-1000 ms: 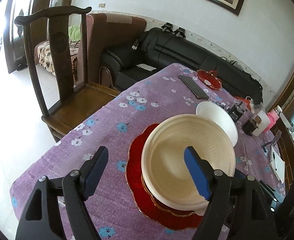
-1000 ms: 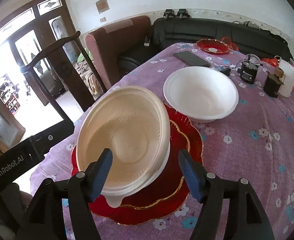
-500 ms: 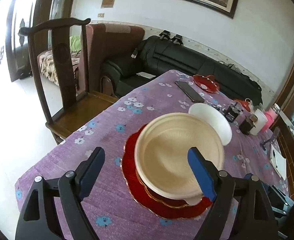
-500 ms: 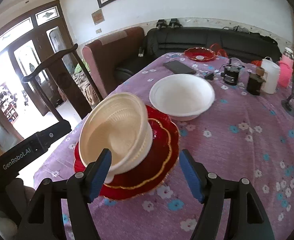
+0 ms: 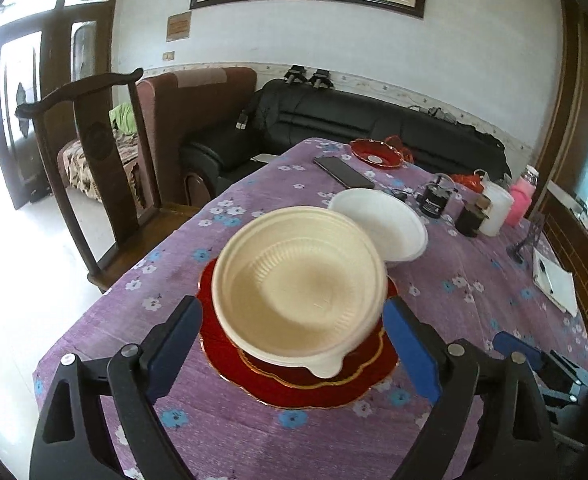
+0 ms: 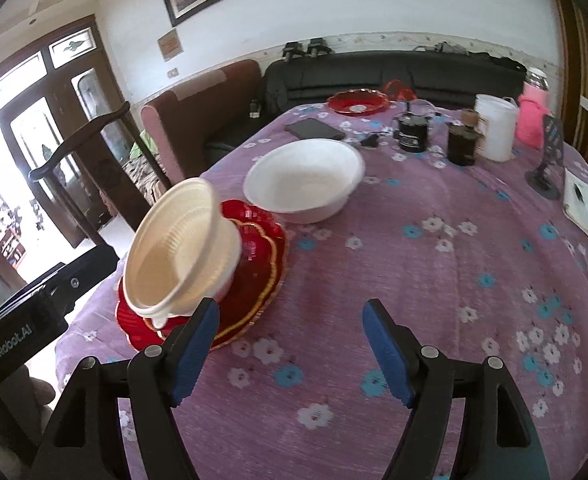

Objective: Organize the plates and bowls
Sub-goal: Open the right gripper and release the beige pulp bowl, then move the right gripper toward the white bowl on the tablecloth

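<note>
Now released, the ribbed cream plastic bowl (image 5: 300, 288) rests on stacked scalloped red plates (image 5: 294, 376) at the tabletop's (image 6: 434, 272) near corner, both tools, left (image 5: 291, 350) and right (image 6: 291, 350), just widened, empty, clear of it.

Each gripper, left (image 5: 291, 348) and right (image 6: 289, 356), has black plastic triangulated finger arms with cut-outs, silver pivot screws and blue rectangular pads (image 6: 388, 354). White "GenRobot.AI" lettering (image 6: 7, 346) marks the left unit's black housing.

Bare cloth (image 6: 434, 280) right of stacked bowls (image 6: 181, 248); white bowl (image 6: 306, 180) behind.
</note>
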Demonstrator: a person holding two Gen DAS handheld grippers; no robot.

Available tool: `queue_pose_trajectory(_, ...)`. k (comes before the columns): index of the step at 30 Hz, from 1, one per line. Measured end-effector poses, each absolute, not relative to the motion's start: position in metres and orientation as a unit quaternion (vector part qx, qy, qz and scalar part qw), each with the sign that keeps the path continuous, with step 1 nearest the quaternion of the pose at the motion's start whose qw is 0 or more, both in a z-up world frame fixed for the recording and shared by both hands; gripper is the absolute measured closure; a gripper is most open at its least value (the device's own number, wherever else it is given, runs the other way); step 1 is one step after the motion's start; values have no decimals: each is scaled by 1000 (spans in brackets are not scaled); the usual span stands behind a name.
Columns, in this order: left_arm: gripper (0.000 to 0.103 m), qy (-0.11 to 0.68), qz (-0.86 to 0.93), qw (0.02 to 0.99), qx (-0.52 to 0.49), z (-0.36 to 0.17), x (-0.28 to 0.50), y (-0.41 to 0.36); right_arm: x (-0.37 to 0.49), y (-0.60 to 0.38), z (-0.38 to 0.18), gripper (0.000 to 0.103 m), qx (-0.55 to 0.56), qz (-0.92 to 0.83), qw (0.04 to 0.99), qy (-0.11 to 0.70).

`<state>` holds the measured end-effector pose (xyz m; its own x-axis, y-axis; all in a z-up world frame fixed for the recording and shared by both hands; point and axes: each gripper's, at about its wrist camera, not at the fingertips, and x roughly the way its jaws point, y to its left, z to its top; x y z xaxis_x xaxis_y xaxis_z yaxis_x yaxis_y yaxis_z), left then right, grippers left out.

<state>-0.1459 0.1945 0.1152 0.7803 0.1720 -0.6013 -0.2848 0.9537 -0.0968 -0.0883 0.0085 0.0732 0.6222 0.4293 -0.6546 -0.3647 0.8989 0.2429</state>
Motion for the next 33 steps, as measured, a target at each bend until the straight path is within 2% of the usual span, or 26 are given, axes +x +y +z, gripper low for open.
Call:
queue_pose_trajectory(12, 12, 296, 130, 946, -19, 127, -147, 152, -82, -28, 82, 24, 66, 204, 905, 367)
queue_pose_trajectory(22, 12, 285, 133, 949, -9, 143, -142, 150, -76, -45, 112, 22, 63, 189, 919, 340)
queue_pose_trajectory(33, 12, 279, 124, 952, -9, 160, -135, 162, -71, -27, 118, 21, 48, 195, 918, 341)
